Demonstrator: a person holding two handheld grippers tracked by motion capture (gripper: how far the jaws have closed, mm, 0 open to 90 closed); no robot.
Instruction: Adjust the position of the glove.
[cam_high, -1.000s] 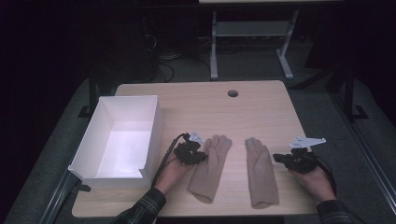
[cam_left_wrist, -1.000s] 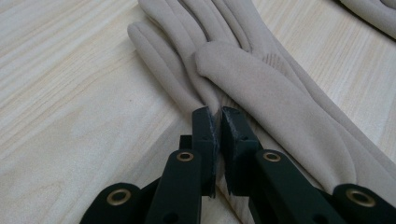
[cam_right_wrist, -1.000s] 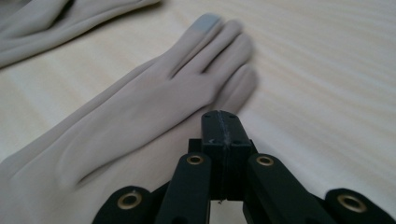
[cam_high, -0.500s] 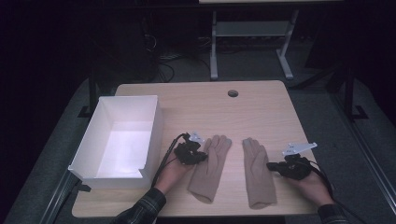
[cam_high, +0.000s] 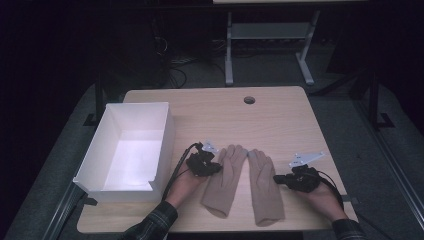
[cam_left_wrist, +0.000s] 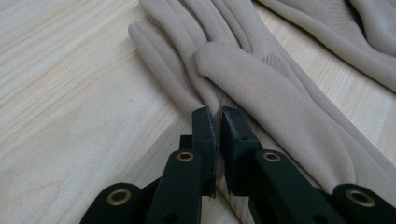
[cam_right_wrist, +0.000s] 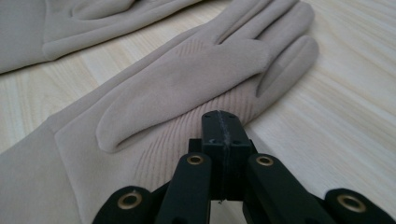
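Right glove (cam_high: 265, 186) nearer left, beside tongs (cam_high: 278, 178)

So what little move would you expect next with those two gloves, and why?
Probably sliding the right glove on leftward: the right gripper is shut on its edge, the left gripper on the left glove, and only their fingertips meet so far.

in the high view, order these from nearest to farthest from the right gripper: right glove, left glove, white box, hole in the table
From the right gripper:
1. Right glove, at its jaws.
2. Left glove, beyond that, toward the left.
3. Hole in the table, at the far edge.
4. White box, far left.
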